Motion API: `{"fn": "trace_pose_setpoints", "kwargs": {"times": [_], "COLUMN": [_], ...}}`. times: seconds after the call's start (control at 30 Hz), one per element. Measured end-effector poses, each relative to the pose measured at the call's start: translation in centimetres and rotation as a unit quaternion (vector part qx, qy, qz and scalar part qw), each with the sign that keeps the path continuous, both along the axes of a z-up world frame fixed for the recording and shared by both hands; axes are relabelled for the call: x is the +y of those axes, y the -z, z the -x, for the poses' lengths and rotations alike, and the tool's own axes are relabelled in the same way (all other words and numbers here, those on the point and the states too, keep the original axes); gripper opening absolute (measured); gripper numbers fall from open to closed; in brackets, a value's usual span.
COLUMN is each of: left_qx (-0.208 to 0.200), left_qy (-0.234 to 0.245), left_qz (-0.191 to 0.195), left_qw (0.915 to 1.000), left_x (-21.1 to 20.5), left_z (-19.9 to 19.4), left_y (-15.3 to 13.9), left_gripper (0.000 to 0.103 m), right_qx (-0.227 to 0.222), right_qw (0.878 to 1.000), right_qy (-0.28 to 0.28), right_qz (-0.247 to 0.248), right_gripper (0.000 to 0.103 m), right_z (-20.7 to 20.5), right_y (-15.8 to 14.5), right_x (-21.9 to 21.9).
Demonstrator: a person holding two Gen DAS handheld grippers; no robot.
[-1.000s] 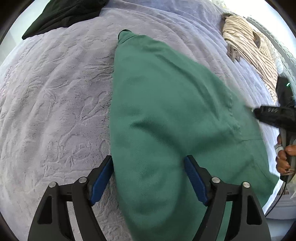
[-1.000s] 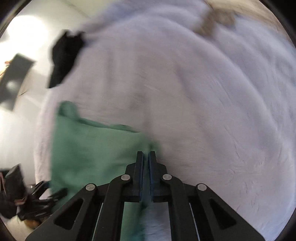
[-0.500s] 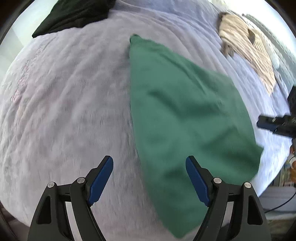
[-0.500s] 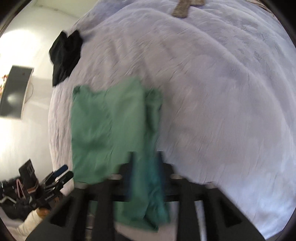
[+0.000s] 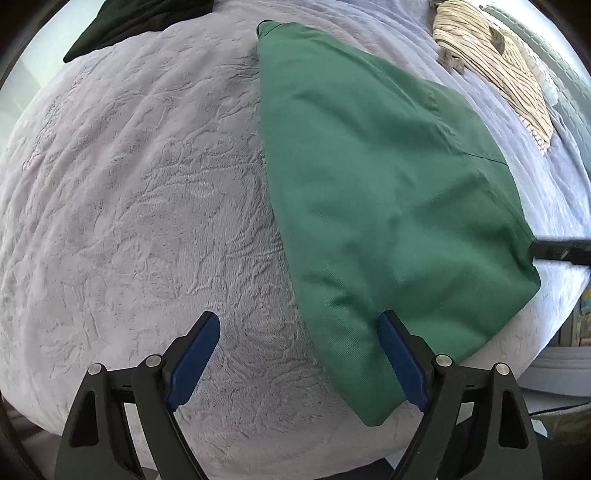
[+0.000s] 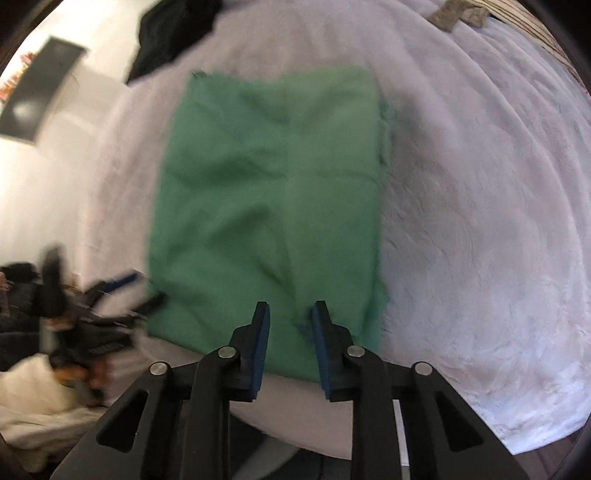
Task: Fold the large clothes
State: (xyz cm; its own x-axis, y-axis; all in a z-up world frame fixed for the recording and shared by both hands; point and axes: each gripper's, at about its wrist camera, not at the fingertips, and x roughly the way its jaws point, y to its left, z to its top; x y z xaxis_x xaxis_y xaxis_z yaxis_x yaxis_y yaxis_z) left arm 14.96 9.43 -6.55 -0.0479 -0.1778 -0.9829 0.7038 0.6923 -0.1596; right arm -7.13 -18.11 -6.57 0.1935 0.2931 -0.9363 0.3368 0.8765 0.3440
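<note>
A green garment (image 5: pixel 369 184) lies folded flat on the lavender plush bedspread (image 5: pixel 147 203). My left gripper (image 5: pixel 297 319) hovers above its near left edge with the jaws wide and still opening; nothing is pinched between them. At the right rim of the left wrist view the right gripper (image 5: pixel 561 251) shows as a black tip beside the cloth's corner. In the right wrist view the green garment (image 6: pixel 266 192) is a neat rectangle. The right gripper (image 6: pixel 290 306) hangs over its near edge, jaws closing but apart, pads off the cloth. The left gripper (image 6: pixel 110 291) is a blur at the left.
A black garment (image 5: pixel 136 22) lies at the bed's far left and a beige striped garment (image 5: pixel 491 62) at the far right. The bedspread (image 6: pixel 480 221) drops off at its near edge. A dark panel (image 6: pixel 40 88) hangs on the wall; a white heap (image 6: pixel 37 398) sits lower left.
The right gripper was shut on the green cloth, let it go and drew back and up. The garment now lies flat. The left gripper slid left off the cloth's middle.
</note>
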Motion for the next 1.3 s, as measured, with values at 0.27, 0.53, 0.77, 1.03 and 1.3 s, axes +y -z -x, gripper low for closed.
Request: {"fn": "trace_pose_setpoints", "kwargs": {"times": [0.27, 0.53, 0.77, 1.03, 1.3], "left_qx": [0.010, 0.019, 0.013, 0.011, 0.003], "left_qy": [-0.019, -0.033, -0.041, -0.055, -0.068], "left_qz": [-0.011, -0.046, -0.064, -0.067, -0.065], "left_qw": [0.9997, 0.9982, 0.9970, 0.9962, 0.9955], "left_x": [-0.1, -0.8, -1.1, -1.3, -1.2], "left_z": [-0.4, -0.9, -0.8, -1.4, -2.6], "left_y": [0.4, -0.4, -1.5, -2.8, -3.3], "left_gripper": [0.095, 0.095, 0.095, 0.095, 0.103], "right_qx": [0.069, 0.088, 0.080, 0.070, 0.068], "right_qw": [0.997, 0.994, 0.995, 0.995, 0.995], "right_qy": [0.043, 0.062, 0.066, 0.064, 0.067], "right_qz": [-0.015, -0.017, -0.012, 0.004, 0.011], "right_gripper": [0.019, 0.021, 0.056, 0.072, 0.076], "right_z": [2.8, 2.6, 2.4, 0.9, 0.7], "right_y": [5.7, 4.8, 2.0, -0.3, -1.8], "right_x": [-1.5, -2.0, -2.8, -3.0, -2.4]}}
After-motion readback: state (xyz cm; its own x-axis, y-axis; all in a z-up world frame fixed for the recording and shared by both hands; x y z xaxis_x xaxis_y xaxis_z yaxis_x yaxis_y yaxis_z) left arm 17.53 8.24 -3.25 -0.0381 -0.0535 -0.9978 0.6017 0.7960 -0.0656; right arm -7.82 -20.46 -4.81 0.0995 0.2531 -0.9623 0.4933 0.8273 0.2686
